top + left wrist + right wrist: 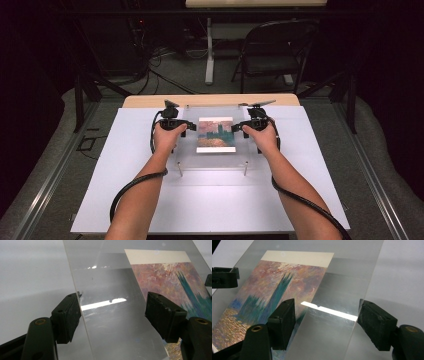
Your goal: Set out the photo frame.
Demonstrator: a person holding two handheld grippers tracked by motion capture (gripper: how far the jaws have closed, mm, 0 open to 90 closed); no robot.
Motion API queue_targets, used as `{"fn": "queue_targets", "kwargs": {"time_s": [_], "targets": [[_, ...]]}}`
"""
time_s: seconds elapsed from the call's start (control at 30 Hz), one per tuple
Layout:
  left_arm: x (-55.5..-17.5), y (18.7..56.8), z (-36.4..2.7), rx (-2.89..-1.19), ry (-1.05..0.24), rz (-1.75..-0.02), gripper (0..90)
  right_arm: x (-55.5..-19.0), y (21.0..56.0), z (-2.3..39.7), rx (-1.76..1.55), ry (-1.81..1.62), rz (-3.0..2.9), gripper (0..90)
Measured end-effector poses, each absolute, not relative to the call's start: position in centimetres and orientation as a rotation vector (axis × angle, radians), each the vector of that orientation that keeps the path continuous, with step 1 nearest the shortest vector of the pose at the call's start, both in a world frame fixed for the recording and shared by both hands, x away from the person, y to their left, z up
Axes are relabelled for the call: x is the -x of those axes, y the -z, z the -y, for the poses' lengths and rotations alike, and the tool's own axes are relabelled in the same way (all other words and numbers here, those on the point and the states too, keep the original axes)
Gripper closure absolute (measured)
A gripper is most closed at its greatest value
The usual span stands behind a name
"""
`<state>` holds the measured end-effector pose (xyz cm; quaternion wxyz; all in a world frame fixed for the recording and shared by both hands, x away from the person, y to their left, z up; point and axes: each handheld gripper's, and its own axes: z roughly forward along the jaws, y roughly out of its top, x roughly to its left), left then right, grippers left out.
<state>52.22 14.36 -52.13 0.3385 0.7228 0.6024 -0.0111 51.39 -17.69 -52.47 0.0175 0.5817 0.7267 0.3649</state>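
The clear acrylic sheet (212,135) is lying over a painted print (216,134) on stand-off posts, and both grippers are straddling its side edges. The left gripper (113,312) is standing wide, one jaw just at the sheet's outer edge and the other over the print side; the pads are not pressing as far as I can tell. The right gripper (326,320) is gaping likewise across the opposite edge, gripping nothing. The sheet is looking stiff, light and slick (glare suggests a polished face), so it is probably best pinched at mid-edge on both sides together and lifted level, since an uneven pull could let it slide.
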Motion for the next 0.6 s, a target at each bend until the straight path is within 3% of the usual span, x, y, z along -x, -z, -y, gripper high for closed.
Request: {"fn": "queue_targets", "kwargs": {"time_s": [0.6], "targets": [[-50.1, 49.0, -14.9, -1.887, -0.062, -1.481, 37.1, -49.3, 49.4, 17.2, -1.659, -1.124, -2.239, 30.7]]}}
